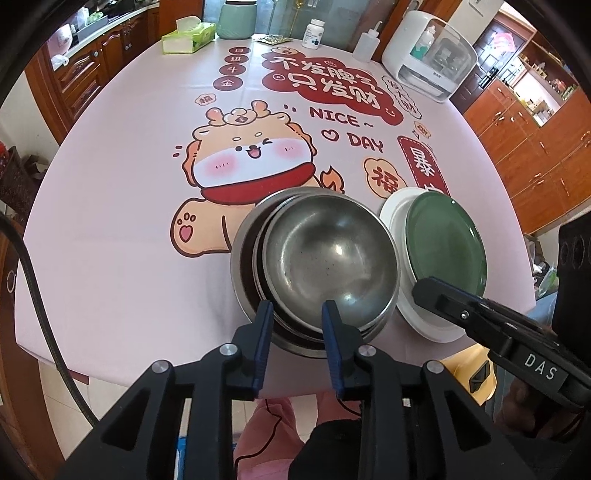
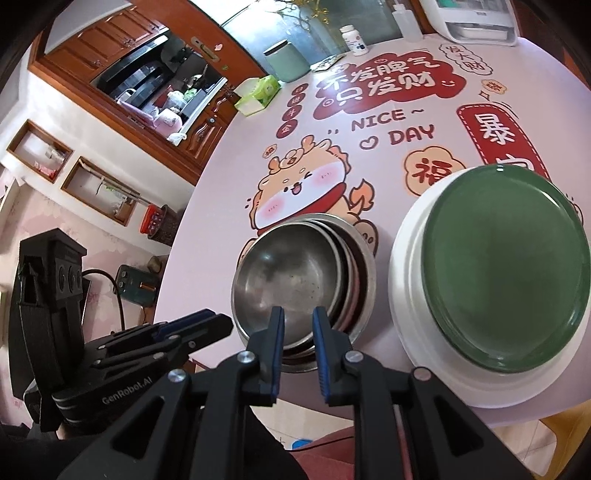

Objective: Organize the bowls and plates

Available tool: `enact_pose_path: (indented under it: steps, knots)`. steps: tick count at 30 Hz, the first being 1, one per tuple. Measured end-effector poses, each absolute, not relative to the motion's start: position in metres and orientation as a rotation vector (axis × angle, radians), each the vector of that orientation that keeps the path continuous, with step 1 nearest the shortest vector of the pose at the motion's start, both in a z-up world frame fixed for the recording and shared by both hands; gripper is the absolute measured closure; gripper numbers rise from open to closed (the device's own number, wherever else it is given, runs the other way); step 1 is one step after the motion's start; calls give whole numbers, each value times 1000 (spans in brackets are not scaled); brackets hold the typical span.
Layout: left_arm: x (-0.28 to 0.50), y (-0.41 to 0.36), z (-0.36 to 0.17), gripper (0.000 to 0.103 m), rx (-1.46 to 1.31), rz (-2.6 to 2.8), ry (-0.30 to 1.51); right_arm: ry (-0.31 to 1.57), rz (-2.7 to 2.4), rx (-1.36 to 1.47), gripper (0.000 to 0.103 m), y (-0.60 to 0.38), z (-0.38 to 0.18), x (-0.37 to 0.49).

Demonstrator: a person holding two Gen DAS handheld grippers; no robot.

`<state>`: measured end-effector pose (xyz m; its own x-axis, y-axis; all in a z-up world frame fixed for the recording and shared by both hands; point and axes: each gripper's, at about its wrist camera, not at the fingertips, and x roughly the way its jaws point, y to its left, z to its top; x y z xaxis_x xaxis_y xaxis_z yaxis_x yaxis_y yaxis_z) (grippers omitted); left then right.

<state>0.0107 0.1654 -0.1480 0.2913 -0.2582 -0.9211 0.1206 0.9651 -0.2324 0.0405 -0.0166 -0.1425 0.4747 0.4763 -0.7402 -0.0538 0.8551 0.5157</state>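
Observation:
Several steel bowls [image 1: 325,251] [image 2: 280,273] sit nested and slightly askew near the front edge of the table [image 1: 129,221]. Just to their right a green plate [image 1: 443,243] [image 2: 506,273] lies on a larger white plate [image 1: 391,210] [image 2: 406,258]. My left gripper [image 1: 297,314] [image 2: 221,321] hangs over the near rim of the bowl stack, its jaws apart and clamping nothing. My right gripper [image 2: 298,314] [image 1: 417,290] hovers by the stack's near right side, close to the white plate's edge. A narrow gap shows between its fingers, with nothing gripped.
Along the far edge stand a tissue box [image 1: 188,37], a green canister [image 1: 236,18], a pill bottle [image 1: 313,33], a squeeze bottle [image 1: 367,42] and a white appliance [image 1: 428,51]. Wooden cabinets [image 1: 535,155] surround the table. A black cable [image 1: 37,295] hangs at the left.

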Motion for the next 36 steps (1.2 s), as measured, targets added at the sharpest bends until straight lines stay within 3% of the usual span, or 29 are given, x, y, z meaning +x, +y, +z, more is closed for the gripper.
enact_pose_path:
  steps: [3, 7, 9, 11, 15, 36]
  knots:
    - [13, 167, -149, 74, -135, -249, 1249, 1036, 319, 480, 86, -22, -144, 40]
    - [19, 170, -151, 69, -159, -240, 1250, 1055, 293, 521, 75, -30, -148, 41]
    - [22, 173, -153, 56, -170, -227, 1252, 1067, 283, 546, 70, -34, -151, 43]
    - [26, 178, -155, 49, -185, -209, 1258, 1079, 276, 570, 61, -37, -154, 45]
    - [35, 189, -163, 45, -234, -188, 1287, 1104, 264, 623, 59, -41, -162, 51]
    - [85, 191, -224, 44, -272, -234, 1530, 1255, 240, 953, 56, -54, -222, 77]
